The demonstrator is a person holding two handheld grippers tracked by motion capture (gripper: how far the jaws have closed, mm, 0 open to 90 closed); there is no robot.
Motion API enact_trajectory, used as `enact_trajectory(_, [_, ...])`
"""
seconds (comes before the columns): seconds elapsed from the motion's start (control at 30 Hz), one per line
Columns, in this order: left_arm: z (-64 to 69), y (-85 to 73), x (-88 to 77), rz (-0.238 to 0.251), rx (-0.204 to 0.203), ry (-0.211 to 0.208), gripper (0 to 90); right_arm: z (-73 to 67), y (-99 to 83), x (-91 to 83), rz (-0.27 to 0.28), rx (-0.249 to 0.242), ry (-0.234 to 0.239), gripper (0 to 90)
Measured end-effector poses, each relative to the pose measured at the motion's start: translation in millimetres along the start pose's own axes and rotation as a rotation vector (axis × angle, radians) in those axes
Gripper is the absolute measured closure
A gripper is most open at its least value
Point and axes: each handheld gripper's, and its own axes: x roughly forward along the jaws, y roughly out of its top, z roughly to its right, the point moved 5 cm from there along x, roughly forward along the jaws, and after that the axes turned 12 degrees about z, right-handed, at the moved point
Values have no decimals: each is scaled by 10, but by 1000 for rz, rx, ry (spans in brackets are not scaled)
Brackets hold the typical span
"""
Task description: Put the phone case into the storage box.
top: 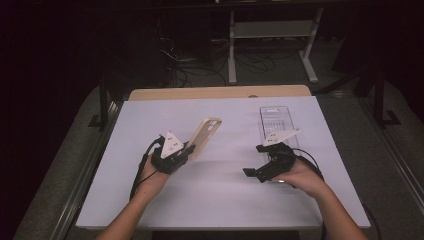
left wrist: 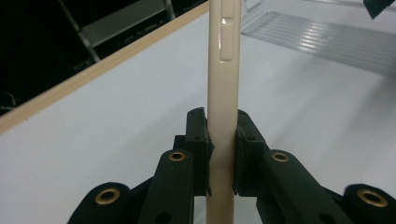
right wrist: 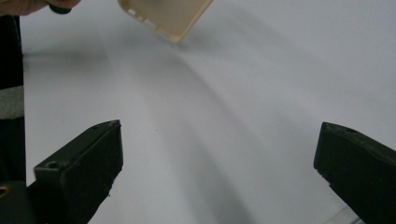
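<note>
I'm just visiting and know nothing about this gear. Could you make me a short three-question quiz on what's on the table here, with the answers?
1. True or false: the left gripper is clamped on the beige phone case.
2. Which thing lies flat on the white table beyond the right gripper? A) a clear plastic tray B) a red mug C) a stack of books
3. Fill in: the right gripper's jaws stand ____, with nothing between them.

Key
1. True: in the left gripper view both pads press the case's thin edge, and it is lifted off the table.
2. A, the clear plastic tray.
3. Open: the right gripper view shows bare table between them.
</note>
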Motion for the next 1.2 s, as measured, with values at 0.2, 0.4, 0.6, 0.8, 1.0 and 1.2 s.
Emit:
enact_trajectory(0.2, [23, 4, 21, 7, -57, 3, 793, 6, 33, -10, 20, 38, -11, 0])
enact_trajectory(0.4, [40, 18, 28, 2, -76, 11, 792, 4, 135, 15, 30, 42, -23, 0])
enact_trajectory(0.6, [37, 21, 35, 5, -105, 27, 793, 8, 272, 86, 34, 41, -30, 0])
enact_trajectory(0.8, [36, 31, 25, -1, -114, 33, 793, 34, 388, 176, 43, 47, -32, 0])
enact_trajectory(1.0, [36, 30, 27, -1, -120, 36, 792, 52, 496, 282, 60, 50, -25, 0])
enact_trajectory(1.2, [37, 28, 28, -2, -129, 36, 793, 75, 556, 386, 73, 54, -19, 0])
